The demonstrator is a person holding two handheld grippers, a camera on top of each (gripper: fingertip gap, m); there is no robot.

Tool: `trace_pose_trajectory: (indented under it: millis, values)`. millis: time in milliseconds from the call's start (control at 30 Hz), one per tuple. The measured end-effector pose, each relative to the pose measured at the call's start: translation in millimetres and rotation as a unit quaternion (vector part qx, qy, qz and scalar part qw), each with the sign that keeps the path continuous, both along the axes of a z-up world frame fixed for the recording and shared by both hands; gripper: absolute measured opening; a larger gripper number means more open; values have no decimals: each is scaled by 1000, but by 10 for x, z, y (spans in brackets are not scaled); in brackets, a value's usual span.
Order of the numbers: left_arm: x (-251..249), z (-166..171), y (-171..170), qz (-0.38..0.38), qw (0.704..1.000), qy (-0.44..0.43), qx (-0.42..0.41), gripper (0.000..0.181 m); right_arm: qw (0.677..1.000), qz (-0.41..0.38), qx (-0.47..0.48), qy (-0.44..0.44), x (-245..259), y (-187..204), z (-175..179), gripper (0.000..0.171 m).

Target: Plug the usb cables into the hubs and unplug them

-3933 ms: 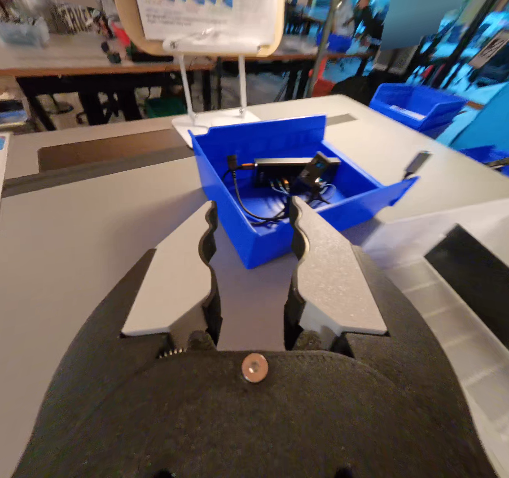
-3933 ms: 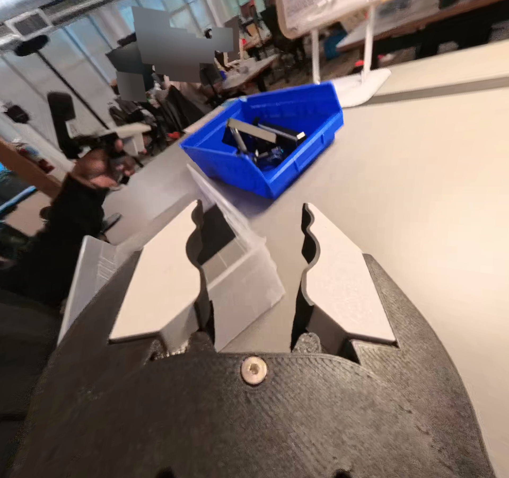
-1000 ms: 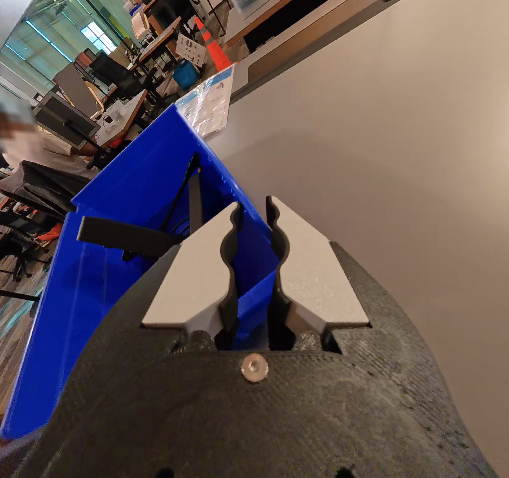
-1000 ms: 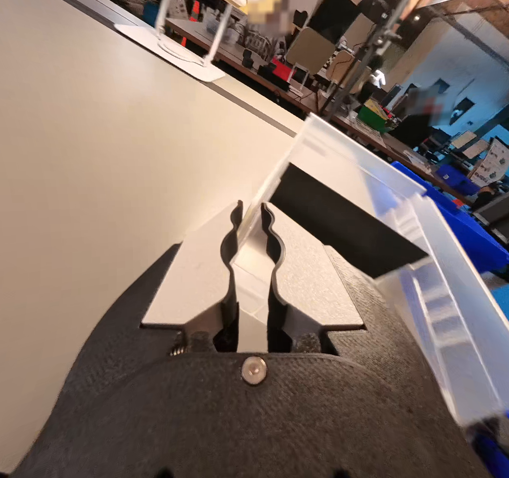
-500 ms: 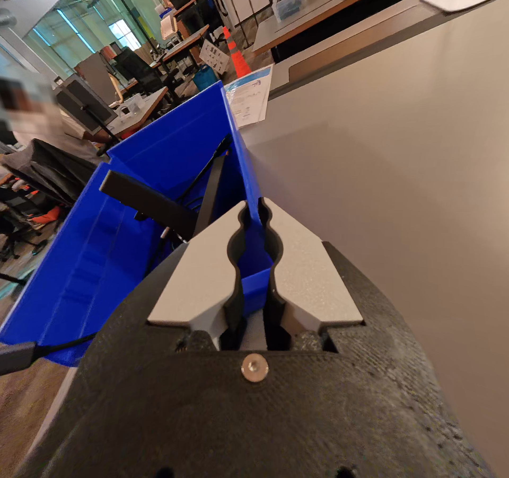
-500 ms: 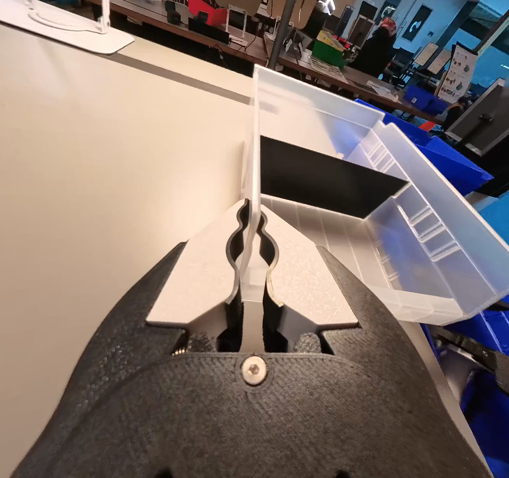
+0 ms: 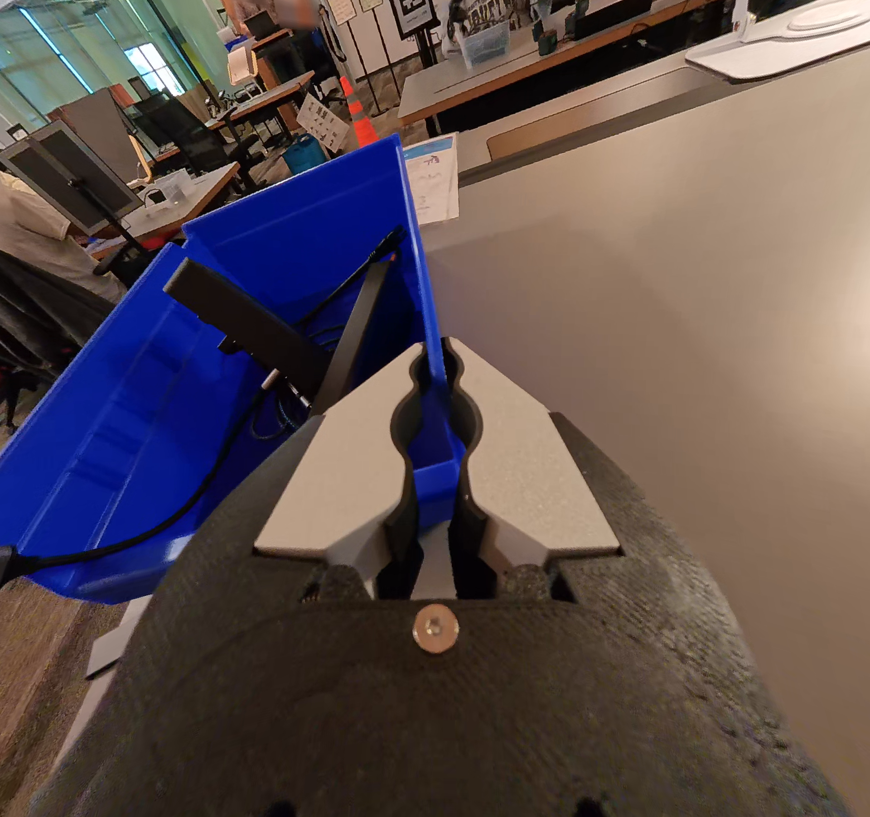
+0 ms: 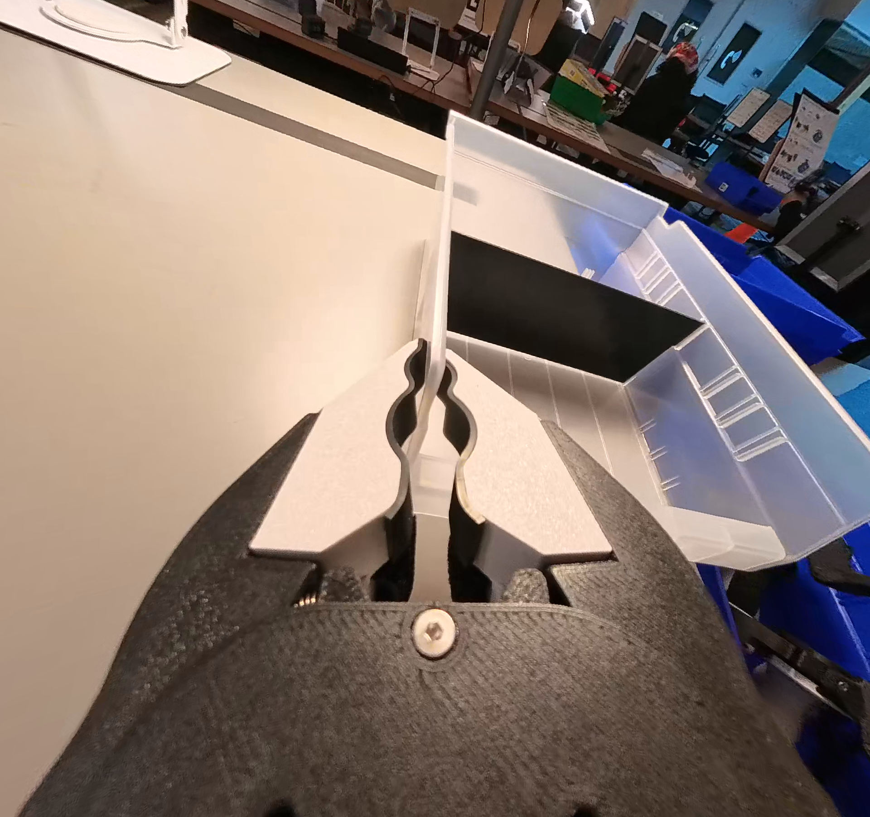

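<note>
Left tongs (image 7: 435, 361) are clamped on the right-hand wall of a blue bin (image 7: 117, 441), pinching the thin plastic edge between the fingers. Inside that bin there's a long black hub (image 7: 245, 319) leaning tilted, a second dark bar (image 7: 353, 328) propped against the wall, and black cables (image 7: 188, 502) looping around, one trailing out over the near edge.

Right tongs (image 8: 435, 368) are clenched on the left wall of a clear plastic bin (image 8: 706, 418); the wall flexes a bit where it's squeezed. A black panel (image 8: 541, 319) stands across the inside of that one.

Both bins sit on a plain beige table (image 7: 659, 300). Behind it is a busy workshop room: more tables, an orange cone (image 7: 356, 110), a white stand base (image 8: 117, 41), more blue bins (image 8: 791, 305) at right.
</note>
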State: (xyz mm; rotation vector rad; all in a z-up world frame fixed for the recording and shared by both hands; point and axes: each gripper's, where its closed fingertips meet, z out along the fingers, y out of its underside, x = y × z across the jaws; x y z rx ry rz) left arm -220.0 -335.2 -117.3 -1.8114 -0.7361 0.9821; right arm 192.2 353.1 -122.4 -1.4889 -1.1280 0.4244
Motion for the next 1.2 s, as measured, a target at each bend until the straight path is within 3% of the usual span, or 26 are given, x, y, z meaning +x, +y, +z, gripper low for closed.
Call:
trace_pose_trajectory:
  millis: [800, 1200]
  values:
    - [-72, 3, -136, -77, 997, 15, 11, 7, 1000, 12, -14, 10, 103, 26, -3, 2]
    - [1, 4, -61, -74, 997, 13, 16, 7, 1000, 17, -14, 9, 123, -2, -6, 2]
